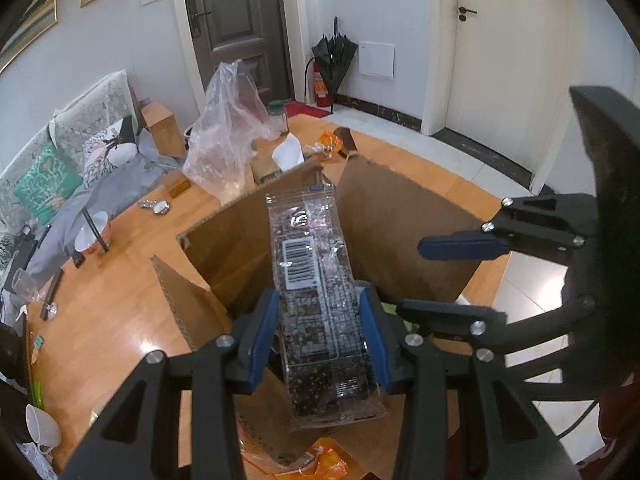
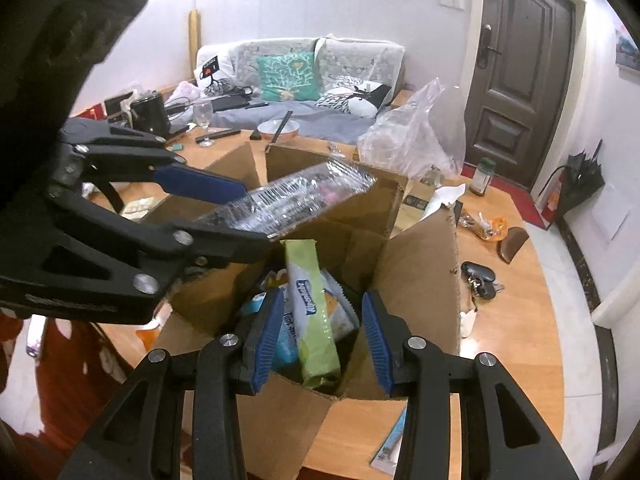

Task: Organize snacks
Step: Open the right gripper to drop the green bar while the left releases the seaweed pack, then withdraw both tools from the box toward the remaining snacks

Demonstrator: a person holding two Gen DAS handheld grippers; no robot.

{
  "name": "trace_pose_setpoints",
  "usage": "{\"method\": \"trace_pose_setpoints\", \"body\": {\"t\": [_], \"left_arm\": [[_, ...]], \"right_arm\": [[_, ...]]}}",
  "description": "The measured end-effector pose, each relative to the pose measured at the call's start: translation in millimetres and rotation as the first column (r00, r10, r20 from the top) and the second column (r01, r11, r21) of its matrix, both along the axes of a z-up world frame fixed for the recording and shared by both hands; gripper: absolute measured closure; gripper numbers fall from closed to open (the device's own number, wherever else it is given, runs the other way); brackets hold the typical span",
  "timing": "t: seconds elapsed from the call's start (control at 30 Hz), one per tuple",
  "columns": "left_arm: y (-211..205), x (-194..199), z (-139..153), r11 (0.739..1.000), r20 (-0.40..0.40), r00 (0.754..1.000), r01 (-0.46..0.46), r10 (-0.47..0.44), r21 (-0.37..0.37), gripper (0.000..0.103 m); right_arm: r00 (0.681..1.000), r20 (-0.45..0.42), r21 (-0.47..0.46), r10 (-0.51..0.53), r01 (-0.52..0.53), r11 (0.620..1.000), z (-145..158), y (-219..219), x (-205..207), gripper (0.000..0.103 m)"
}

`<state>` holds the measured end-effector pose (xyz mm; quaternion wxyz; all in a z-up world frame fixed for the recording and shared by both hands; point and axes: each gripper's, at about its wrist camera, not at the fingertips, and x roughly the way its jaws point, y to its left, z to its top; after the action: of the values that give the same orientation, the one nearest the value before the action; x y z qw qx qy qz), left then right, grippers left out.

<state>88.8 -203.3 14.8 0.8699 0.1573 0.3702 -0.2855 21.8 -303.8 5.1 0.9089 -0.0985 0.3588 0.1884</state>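
Note:
My left gripper (image 1: 320, 340) is shut on a clear snack pack (image 1: 310, 264) with dark contents and a barcode, held above the open cardboard box (image 1: 384, 216). The right wrist view shows that same pack (image 2: 296, 196) tilted over the box's far flap in the left gripper (image 2: 250, 216). My right gripper (image 2: 322, 340) hangs open over the box (image 2: 420, 276). Below its fingers, a green snack pack (image 2: 316, 320) and blue-and-white packets stand inside the box; the pads do not touch them. In the left wrist view the right gripper (image 1: 436, 280) sits at the right.
The box stands on a wooden table (image 2: 516, 340). Around it lie a crumpled clear plastic bag (image 2: 412, 136), a jar (image 2: 482, 176), orange wrappers (image 2: 486, 226), keys (image 2: 480, 278), a bowl with chopsticks (image 2: 278, 130) and a wine glass (image 2: 204, 118). A sofa stands behind.

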Motion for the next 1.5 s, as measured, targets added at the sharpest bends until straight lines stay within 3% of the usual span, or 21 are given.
{"method": "trace_pose_setpoints", "body": {"t": [0.43, 0.57, 0.73, 0.87, 1.03, 1.27, 1.5], "left_arm": [[-12.1, 3.4, -14.2, 0.999, -0.013, 1.0, 0.017, -0.017, 0.039, 0.061], [-12.2, 1.4, -10.6, 0.999, 0.0, 1.0, 0.016, -0.016, 0.034, 0.051], [-7.9, -4.2, -3.8, 1.0, 0.011, 1.0, 0.016, -0.016, 0.021, 0.051], [4.5, -13.6, 10.1, 1.0, 0.026, 1.0, 0.005, -0.005, -0.021, 0.044], [36.4, -32.9, 33.5, 0.999, 0.097, 0.994, -0.039, 0.042, -0.035, 0.029], [107.4, -53.1, 45.9, 0.987, 0.123, 0.98, -0.148, 0.156, -0.068, 0.021], [185.3, -72.4, 44.1, 0.959, 0.14, 0.951, -0.263, 0.276, -0.102, 0.017]], "right_arm": [[1.0, 0.002, 0.03, -0.029, 0.029, 0.999, 9.3, -12.2, -5.4, 0.066], [0.999, -0.007, 0.029, -0.031, 0.032, 0.999, 9.0, -10.5, -3.8, 0.066], [1.0, -0.005, 0.04, -0.028, 0.028, 0.999, 11.9, -11.0, -4.8, 0.066], [1.0, 0.008, 0.058, -0.021, 0.02, 0.998, 19.0, -8.8, -10.5, 0.066], [0.999, 0.046, 0.087, 0.012, -0.016, 0.996, 34.5, 6.8, -25.1, 0.066], [0.991, 0.108, 0.127, 0.081, -0.095, 0.987, 60.5, 46.4, -45.9, 0.061], [0.974, 0.119, 0.126, 0.195, -0.21, 0.97, 60.2, 116.3, -63.9, 0.061]]}}
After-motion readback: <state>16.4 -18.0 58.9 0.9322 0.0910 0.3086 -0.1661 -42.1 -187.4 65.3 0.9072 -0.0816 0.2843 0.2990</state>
